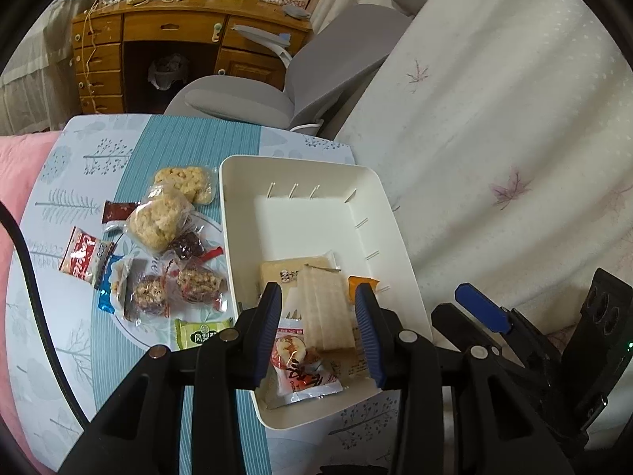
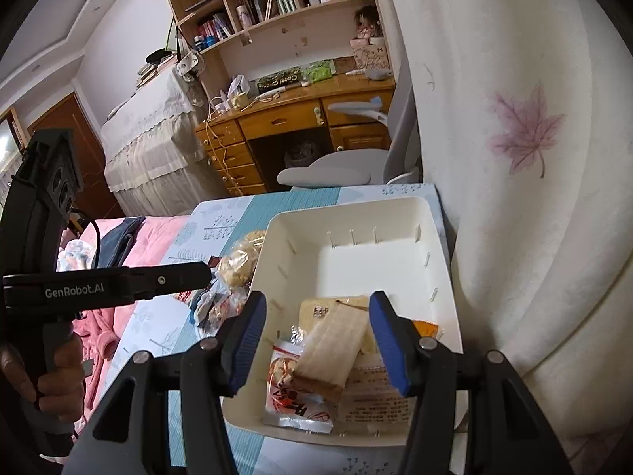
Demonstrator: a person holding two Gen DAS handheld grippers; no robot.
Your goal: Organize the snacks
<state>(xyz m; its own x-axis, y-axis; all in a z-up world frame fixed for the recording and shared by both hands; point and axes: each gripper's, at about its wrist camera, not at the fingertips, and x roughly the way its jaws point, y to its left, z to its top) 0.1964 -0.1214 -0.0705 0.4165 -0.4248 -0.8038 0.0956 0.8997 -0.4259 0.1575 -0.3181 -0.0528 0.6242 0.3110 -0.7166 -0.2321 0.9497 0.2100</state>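
Hovering over the near end of the white tray (image 1: 300, 174), my left claw (image 1: 319, 330) hung released, its ribbed blue pads spread with nothing between them; my right claw (image 2: 316, 340) was likewise slack and empty over the same corner. Below both lay what was already sorted: a pale wafer pack (image 1: 326, 308) in clear film, a red-and-white sachet (image 1: 300, 364) and a flat beige packet (image 1: 292, 273), all loosely overlapped.

The rest of the snacks sat on the bench (image 1: 190, 146) to the left of my left claw: two puffed rice cakes (image 1: 158, 217) in crinkly wrap, nut bars (image 1: 198, 285) in transparent film, a red wafer wrapper (image 1: 85, 261) and a green packet (image 1: 201, 334) nearest the claw.

The risk, as I judged it, was the slippery film: pinched at a loose edge, a wrapper could slide out of the pads and drop beside the tray. The rice cakes looked brittle, so a hard squeeze might crumble them. With both claws crowded over one corner, they could knock together, or nudge the light plastic tray along the smooth printed cloth.
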